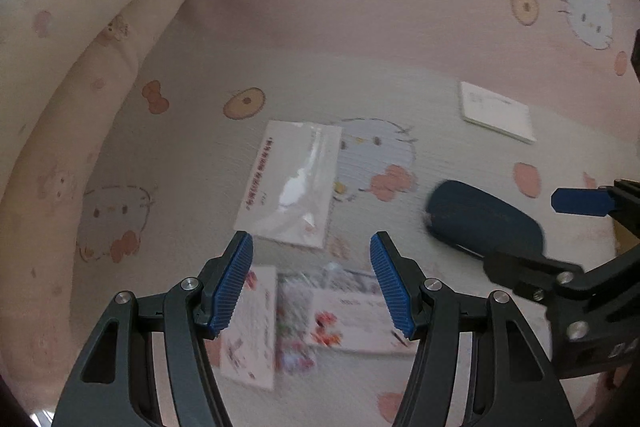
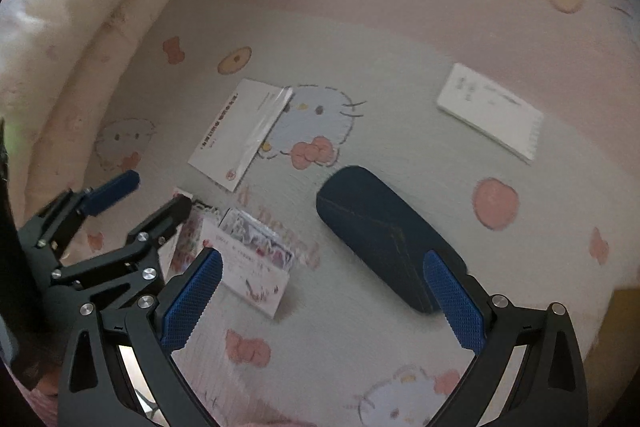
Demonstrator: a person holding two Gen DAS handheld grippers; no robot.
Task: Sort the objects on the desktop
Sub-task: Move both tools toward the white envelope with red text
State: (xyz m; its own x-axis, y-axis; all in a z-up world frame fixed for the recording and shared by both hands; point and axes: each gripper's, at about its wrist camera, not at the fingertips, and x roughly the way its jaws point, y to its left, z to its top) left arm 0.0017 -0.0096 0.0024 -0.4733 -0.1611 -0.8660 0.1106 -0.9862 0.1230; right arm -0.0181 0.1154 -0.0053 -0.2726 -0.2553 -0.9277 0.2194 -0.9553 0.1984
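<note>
Grippers: our left gripper (image 1: 311, 279) and right gripper (image 2: 322, 301) gape empty; overlapping cards (image 1: 280, 319) risk sliding together, and the dark case (image 2: 384, 239) may roll.

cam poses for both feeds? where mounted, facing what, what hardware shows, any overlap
Left wrist: on the left gripper, looking forward and down along its open fingers at the patterned cloth; the cards lie below them, and the right gripper enters at right around the dark case.
Right wrist: on the right gripper, open, with the dark case by its right finger; the left gripper shows at left, over the cards.
Shared: the cards, the dark case, the white packet, the notepad.
</note>
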